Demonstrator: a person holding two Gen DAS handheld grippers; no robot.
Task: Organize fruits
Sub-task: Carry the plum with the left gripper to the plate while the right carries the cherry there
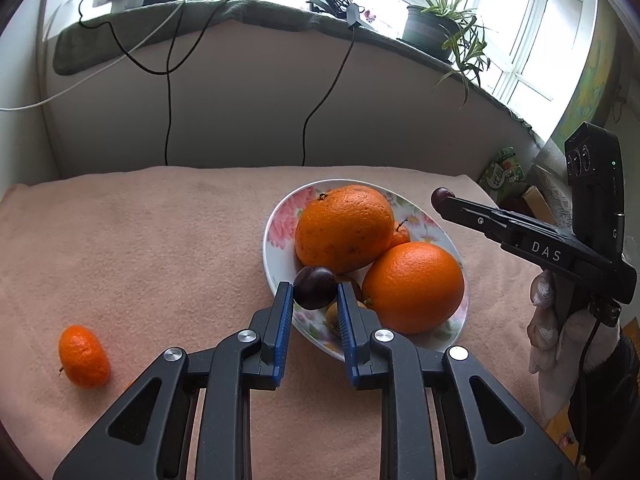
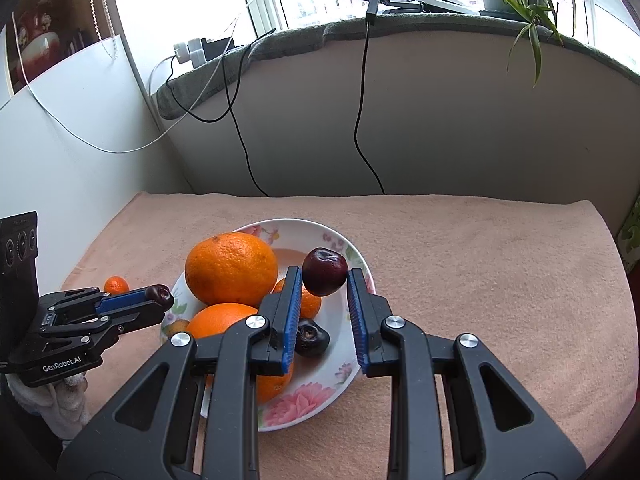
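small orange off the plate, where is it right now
In the left wrist view the small orange lies on the pink towel at lower left, left of the left gripper and apart from the flowered plate.

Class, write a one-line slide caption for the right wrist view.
Right claw holds a cherry above the floral plate of oranges.

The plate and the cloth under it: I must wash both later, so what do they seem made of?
The plate looks like glazed ceramic or porcelain, possibly melamine: glossy white with printed pink flowers and a thin rim. The cloth looks like soft peach terry or fleece: matte, with a fuzzy nap and rounded folds at its edges.
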